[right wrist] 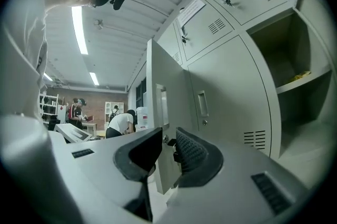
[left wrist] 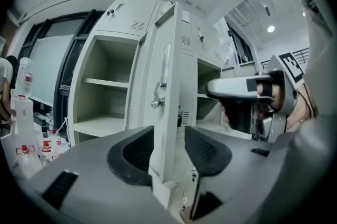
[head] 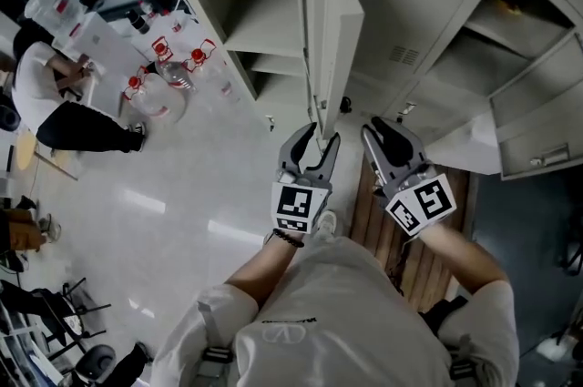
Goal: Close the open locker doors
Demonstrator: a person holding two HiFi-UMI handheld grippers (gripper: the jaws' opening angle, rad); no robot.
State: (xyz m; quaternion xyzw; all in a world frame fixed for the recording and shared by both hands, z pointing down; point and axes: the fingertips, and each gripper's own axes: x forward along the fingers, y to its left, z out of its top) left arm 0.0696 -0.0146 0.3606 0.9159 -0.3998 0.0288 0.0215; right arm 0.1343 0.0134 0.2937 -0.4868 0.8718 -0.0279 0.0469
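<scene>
A tall grey locker door [head: 323, 21] stands open, edge-on toward me, beside its open shelved compartment [head: 250, 3]. My left gripper [head: 319, 137] is at the door's lower edge. In the left gripper view the door's edge [left wrist: 167, 91] runs between the gripper's [left wrist: 168, 152] spread jaws, with a gap at the right pad [left wrist: 202, 149]. My right gripper [head: 387, 132] hovers just right of that door, in front of closed locker fronts [head: 410, 3]. Its jaws [right wrist: 167, 154] stand apart with nothing held, and the door [right wrist: 163, 112] shows beyond them. A smaller door [head: 537, 117] hangs open at the right.
A person in white [head: 55, 98] bends over a table at the far left. Several red-capped bottles [head: 164, 71] stand on the floor near the lockers. Wooden slats [head: 428, 253] lie under my right arm. Chairs [head: 64, 312] crowd the lower left.
</scene>
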